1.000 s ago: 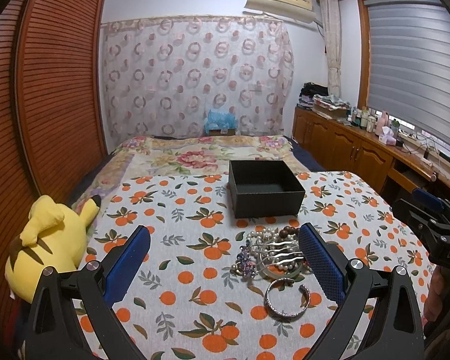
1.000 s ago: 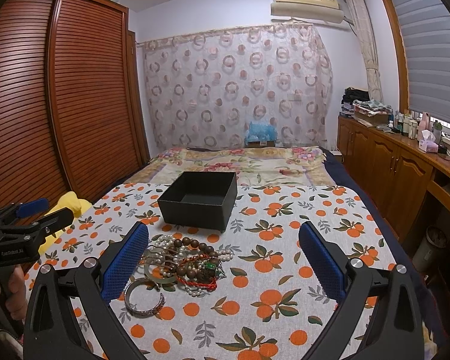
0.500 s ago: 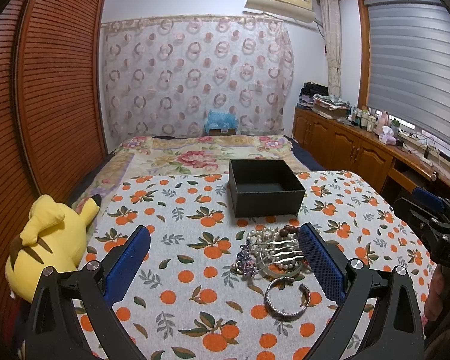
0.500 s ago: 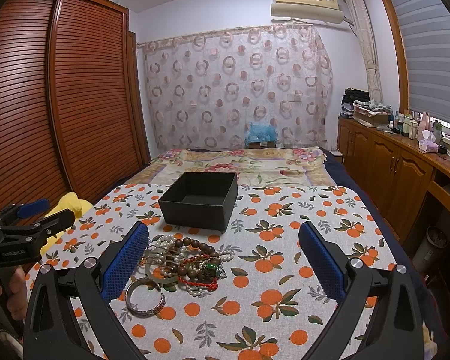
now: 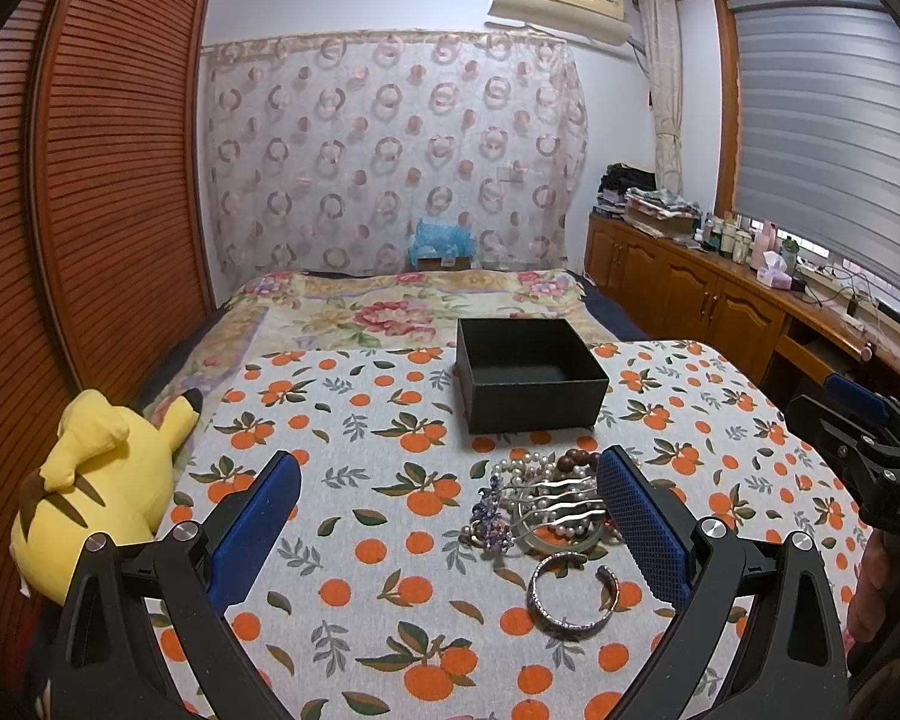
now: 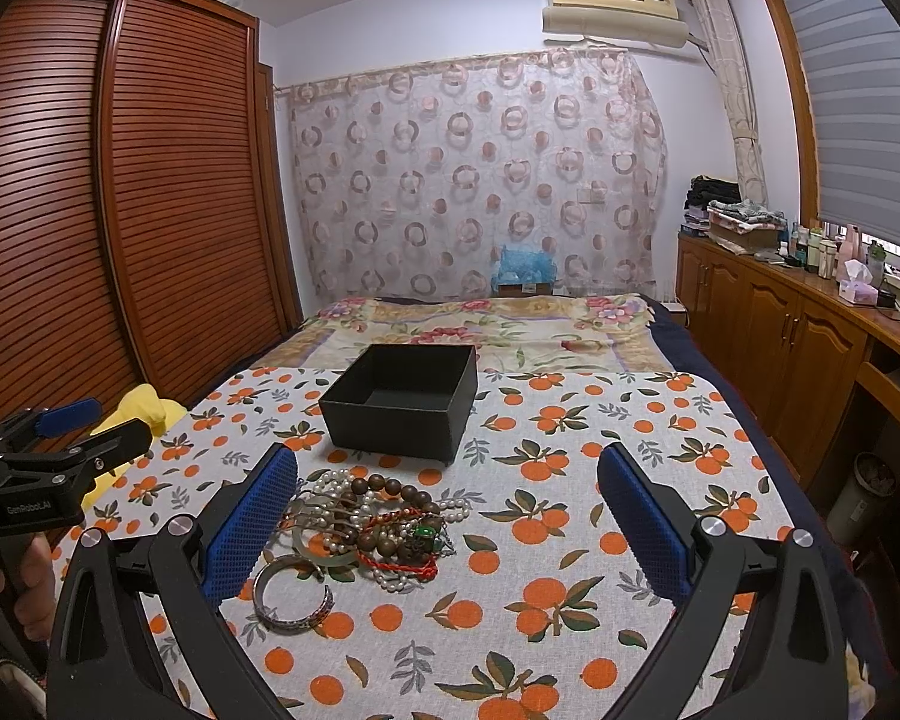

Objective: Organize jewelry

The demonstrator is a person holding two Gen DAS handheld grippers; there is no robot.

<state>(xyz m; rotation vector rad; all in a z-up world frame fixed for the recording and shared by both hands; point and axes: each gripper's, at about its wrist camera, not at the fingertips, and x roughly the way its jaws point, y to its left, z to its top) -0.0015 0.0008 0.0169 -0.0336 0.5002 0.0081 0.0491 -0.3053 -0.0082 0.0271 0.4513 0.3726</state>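
Nearest, my left gripper (image 5: 450, 516) hangs above the orange-print cloth (image 5: 354, 420) with its blue pads (image 5: 642, 516) spread wide and nothing between them; my right gripper (image 6: 447, 519) is likewise released and empty, its pads (image 6: 252, 516) wide apart over the same cloth; each gripper shows at the edge of the other's view, held in a hand. Just beyond the pads, toward the cloth's near edge, lies a silver cuff bracelet (image 5: 570, 597), open-ended and flat, apart from the rest; immediately past it sits the jewelry pile (image 6: 372, 525), a tangle of white pearls, brown wooden beads (image 6: 390, 487), a red cord, a green stone and a pale bangle. Farther on, near the cloth's far edge, stands the black box (image 6: 402, 402), lidless, its inside bare. At the bed's left edge a yellow plush toy (image 5: 96, 480) lies on its side; behind the cloth a floral bedspread (image 5: 402, 306) runs to the patterned curtain (image 5: 390, 150).
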